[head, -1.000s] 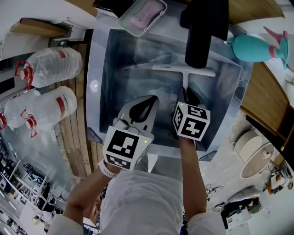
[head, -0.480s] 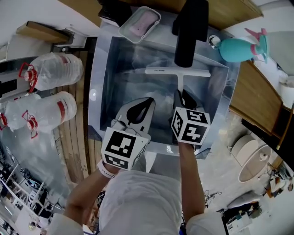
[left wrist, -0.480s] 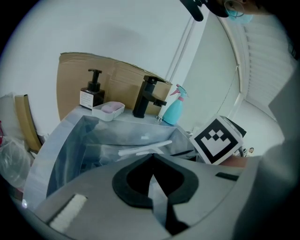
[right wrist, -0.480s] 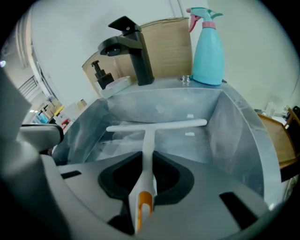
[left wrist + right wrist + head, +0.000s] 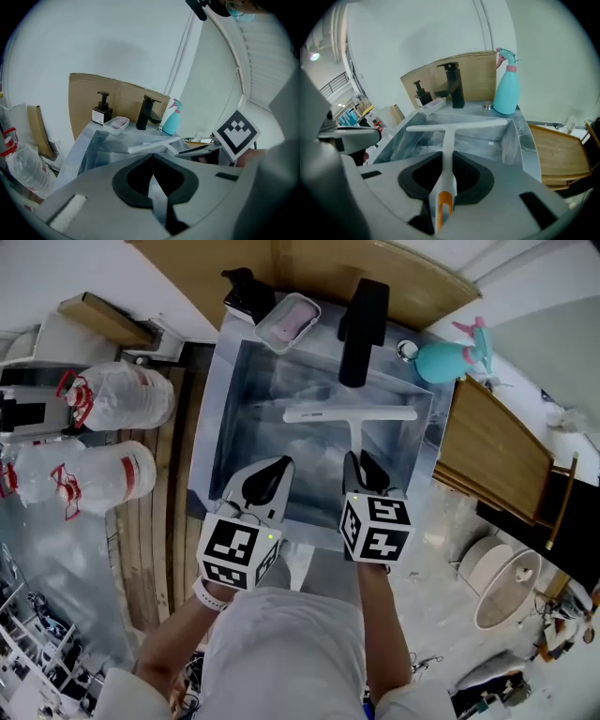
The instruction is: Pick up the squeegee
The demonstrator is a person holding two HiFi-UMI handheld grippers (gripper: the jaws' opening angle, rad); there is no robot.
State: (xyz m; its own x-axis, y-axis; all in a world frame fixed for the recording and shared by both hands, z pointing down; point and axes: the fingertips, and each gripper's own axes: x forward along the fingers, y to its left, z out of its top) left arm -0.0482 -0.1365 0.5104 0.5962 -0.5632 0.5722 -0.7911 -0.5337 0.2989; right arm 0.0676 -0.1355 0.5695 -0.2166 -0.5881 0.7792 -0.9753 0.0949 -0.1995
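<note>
1. stainless steel sink (image 5: pixel 223 381) is filling the middle of the scene, a deep square basin with wet, streaky walls and a flat grey rim.
2. squeegee (image 5: pixel 349 414) is hanging over that basin, a white t-shape. its long straight blade is lying crosswise near the back wall and its slim handle is running back toward the person. an orange inlay is showing at the handle's end in the right gripper view.
3. right gripper (image 5: pixel 362 468) is clamping that handle between its black-lined jaws, pinched narrow on it.
4. left gripper (image 5: pixel 269 474) is hovering just beside it over the front of the basin, its jaw tips meeting with nothing between them.
5. black faucet (image 5: pixel 362 324) is standing at the back rim, its blocky spout reaching out over the blade.
6. clear soap dish (image 5: pixel 267 338) is sitting on the back left corner and holding a pink soap bar (image 5: pixel 289 318). a dark pump bottle (image 5: pixel 242 289) is standing just behind it.
7. teal spray bottle (image 5: pixel 441 360) with a pink trigger is standing at the back right corner, and a wooden board (image 5: pixel 492 451) is lying past the right rim.
8. two clear plastic water jugs (image 5: pixel 127 395) with red handles are lying left of the sink, and a brown cardboard sheet (image 5: pixel 309 268) is leaning behind it.
</note>
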